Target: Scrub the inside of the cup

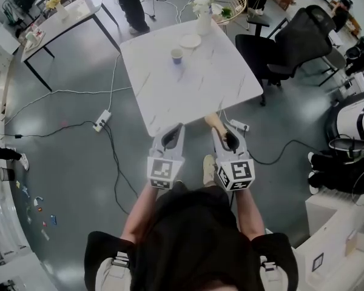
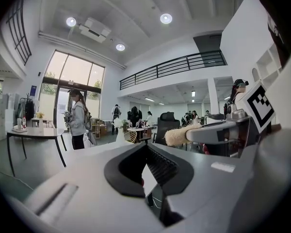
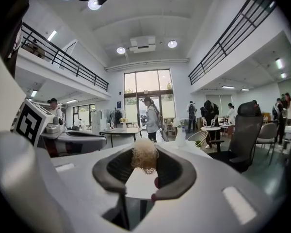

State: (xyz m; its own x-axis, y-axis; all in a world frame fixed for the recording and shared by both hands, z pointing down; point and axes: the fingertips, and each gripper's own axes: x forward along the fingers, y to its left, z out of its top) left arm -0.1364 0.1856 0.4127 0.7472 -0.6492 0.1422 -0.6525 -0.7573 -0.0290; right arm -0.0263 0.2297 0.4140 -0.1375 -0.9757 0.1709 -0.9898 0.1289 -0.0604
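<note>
One small bluish cup (image 1: pixel 177 56) stands upright on the white table (image 1: pixel 191 86).

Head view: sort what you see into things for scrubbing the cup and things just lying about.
For the job:
cup
brush, held by the right gripper
table the cup stands on

Lying about:
plate
vase of flowers
power strip on the floor
office chair

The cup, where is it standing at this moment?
In the head view the cup stands on the far half of the white table, just left of the small plate, with the white vase beyond the plate.
</note>
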